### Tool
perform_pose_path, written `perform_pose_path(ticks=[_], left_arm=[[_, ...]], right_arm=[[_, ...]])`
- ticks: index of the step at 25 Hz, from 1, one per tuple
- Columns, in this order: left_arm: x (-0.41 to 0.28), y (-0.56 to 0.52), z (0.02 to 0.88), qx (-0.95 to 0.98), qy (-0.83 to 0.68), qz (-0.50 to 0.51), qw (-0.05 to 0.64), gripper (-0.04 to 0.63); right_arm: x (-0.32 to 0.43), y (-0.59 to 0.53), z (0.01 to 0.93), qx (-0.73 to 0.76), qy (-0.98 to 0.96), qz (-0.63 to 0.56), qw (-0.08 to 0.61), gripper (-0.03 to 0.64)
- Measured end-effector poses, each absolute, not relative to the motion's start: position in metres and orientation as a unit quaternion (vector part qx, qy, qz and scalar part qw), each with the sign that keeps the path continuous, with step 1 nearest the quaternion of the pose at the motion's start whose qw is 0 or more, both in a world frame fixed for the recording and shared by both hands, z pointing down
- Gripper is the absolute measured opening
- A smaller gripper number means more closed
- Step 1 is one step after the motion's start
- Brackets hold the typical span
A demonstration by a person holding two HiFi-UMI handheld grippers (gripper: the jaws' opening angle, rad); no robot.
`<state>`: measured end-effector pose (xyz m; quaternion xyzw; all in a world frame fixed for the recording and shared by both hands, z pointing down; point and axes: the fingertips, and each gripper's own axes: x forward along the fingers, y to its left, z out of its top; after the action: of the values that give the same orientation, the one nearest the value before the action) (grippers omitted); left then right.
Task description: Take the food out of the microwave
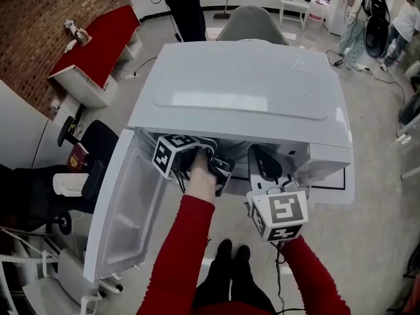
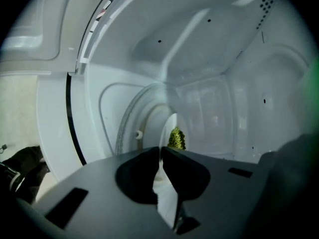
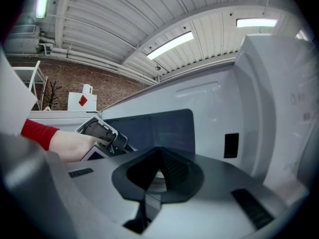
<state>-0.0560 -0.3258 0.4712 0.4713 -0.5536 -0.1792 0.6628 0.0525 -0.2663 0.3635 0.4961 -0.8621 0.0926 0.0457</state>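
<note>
A white microwave (image 1: 243,90) stands with its door (image 1: 128,209) swung open to the left. My left gripper (image 1: 207,163) reaches into the cavity, its tips hidden under the top panel in the head view. In the left gripper view, tilted by the gripper's roll, a white plate (image 2: 167,128) carries a green piece of food (image 2: 175,138). The left gripper (image 2: 162,151) is shut on the plate's near rim, which runs as a thin white strip between its jaws. My right gripper (image 1: 264,156) waits outside the opening at the right. It (image 3: 159,153) is shut with nothing between its jaws.
The cavity's white walls (image 2: 224,83) and the turntable ring (image 2: 124,123) close in around the plate. The door's dark window (image 3: 159,126) lies beyond the right gripper. A red table (image 1: 98,44) stands far left, a grey chair (image 1: 252,21) behind the microwave, and people at the back right.
</note>
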Motion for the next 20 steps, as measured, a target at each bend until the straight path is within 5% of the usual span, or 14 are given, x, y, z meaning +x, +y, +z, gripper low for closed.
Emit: perform_pose_path(ticks=[20], left_arm=[[-0.059,-0.305,0.468,0.49,-0.513,-0.238,0.663,0.023]], right_arm=[[0.044,-0.255,0.358,0.486,-0.869,0.083,0.053,0.014]])
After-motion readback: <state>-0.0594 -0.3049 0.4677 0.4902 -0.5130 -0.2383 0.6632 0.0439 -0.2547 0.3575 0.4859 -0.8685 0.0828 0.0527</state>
